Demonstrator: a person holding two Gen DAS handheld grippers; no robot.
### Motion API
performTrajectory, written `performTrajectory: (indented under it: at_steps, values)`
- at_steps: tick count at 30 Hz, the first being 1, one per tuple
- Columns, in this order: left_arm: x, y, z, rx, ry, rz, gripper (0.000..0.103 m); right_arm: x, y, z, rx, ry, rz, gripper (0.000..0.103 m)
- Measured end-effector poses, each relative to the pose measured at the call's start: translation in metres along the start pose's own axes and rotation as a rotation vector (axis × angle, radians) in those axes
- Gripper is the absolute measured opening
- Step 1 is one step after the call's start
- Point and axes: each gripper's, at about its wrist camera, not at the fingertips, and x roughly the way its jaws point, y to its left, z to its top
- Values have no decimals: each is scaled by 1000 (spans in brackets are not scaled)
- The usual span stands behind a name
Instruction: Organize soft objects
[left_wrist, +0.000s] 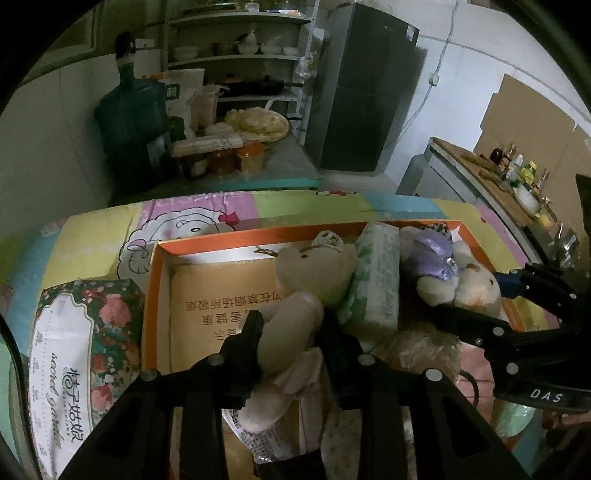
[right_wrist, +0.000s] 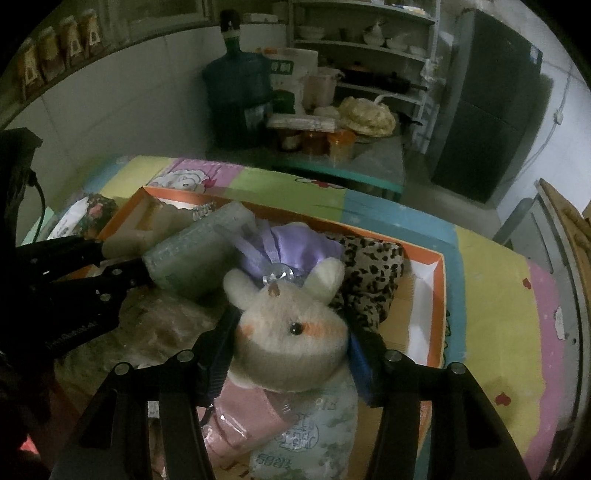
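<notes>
L gripper (left_wrist: 290, 325) pinches the beige plush bear's (left_wrist: 314, 273) leg over the orange-rimmed cardboard box (left_wrist: 162, 280). R gripper (right_wrist: 291, 343) clamps the white plush rabbit's (right_wrist: 291, 328) head, w/ purple dress, inside the same box beside a green-patterned tissue pack (right_wrist: 195, 254).

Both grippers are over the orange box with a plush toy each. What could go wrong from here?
1. The left gripper has only a limb of the beige bear between its fingers; the bear could swing or slip if lifted.
2. The right gripper straddles the rabbit head; its purple dress lies against the tissue pack and may drag it.
3. The grippers are close together over the box and could collide.
</notes>
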Motion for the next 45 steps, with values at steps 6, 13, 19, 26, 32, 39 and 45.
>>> performTrajectory:
  at_steps: [6,13,19,26,32,39,45]
  values:
    - [-6,0,0,-5,-24,-8,45,1,-1,1,5,-1,-1,67]
    - [-18,-1,-1,-5,-57,-6,67,-7,3,-1,11,-19,-16,74]
    - [-30,1,-2,-8,-85,12,67,-17,5,-6,16,-25,-32,74]
    - [-53,4,-5,-10,-135,6,67,-36,3,-14,36,-56,-47,74]
    - [-75,6,-10,-13,-177,11,67,-56,7,-20,42,-93,-56,74]
    - [-102,7,-22,6,-224,36,67,-81,27,-32,55,-158,-43,74]
    - [-124,12,-39,15,-258,59,67,-100,54,-43,75,-230,-67,74]
